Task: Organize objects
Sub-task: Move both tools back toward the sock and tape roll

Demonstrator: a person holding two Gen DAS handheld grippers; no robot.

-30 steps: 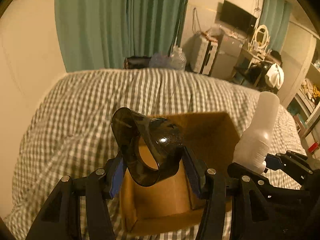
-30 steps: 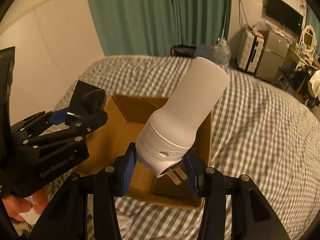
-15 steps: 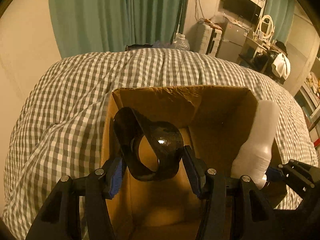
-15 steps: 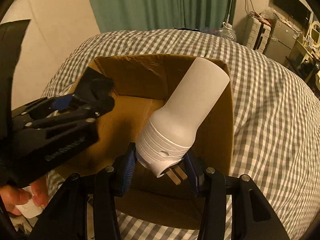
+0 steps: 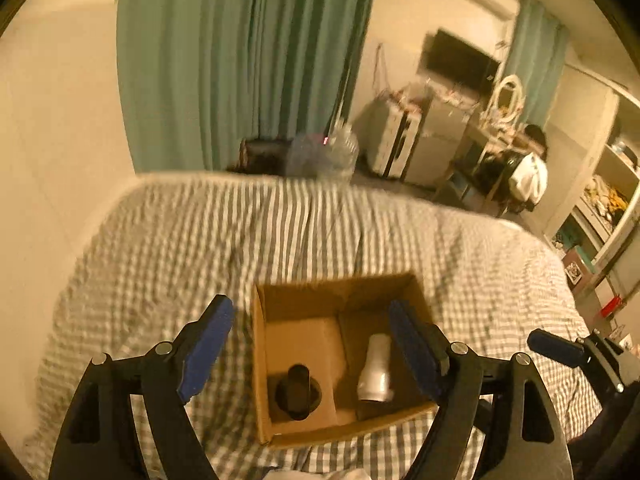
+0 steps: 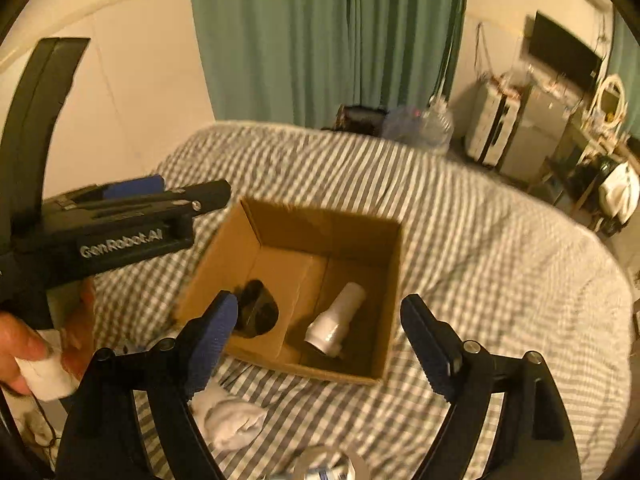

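I see the cardboard box (image 5: 340, 312) sitting open on the checked bedspread (image 5: 200, 240), and I place everything else against it. Inside the box, on its floor, the dark funnel-shaped piece (image 5: 298, 392) lies on the left half, on a loose cardboard flap. The white plug-in nozzle (image 5: 376, 368) lies on the right half of the box, on its side, its narrow end toward the far wall and its wide base toward the near wall. In the right wrist view the same two things show in the box: the dark piece (image 6: 256, 312) at the left and the white nozzle (image 6: 336, 320) at the right, apart from each other.

My left gripper (image 5: 312, 344) hangs above the near side of the box, its jaws spread and opening, with nothing pinched between the blue pads. My right gripper (image 6: 318, 340) also hangs above the near edge of the box, jaws spread and opening, gripping nothing.

Just outside the near wall of the box, crumpled white cloth (image 6: 228, 416) lies on the bedspread. To the left of the box, a hand (image 6: 24, 344) holds the left gripper's handle together with a white wad.
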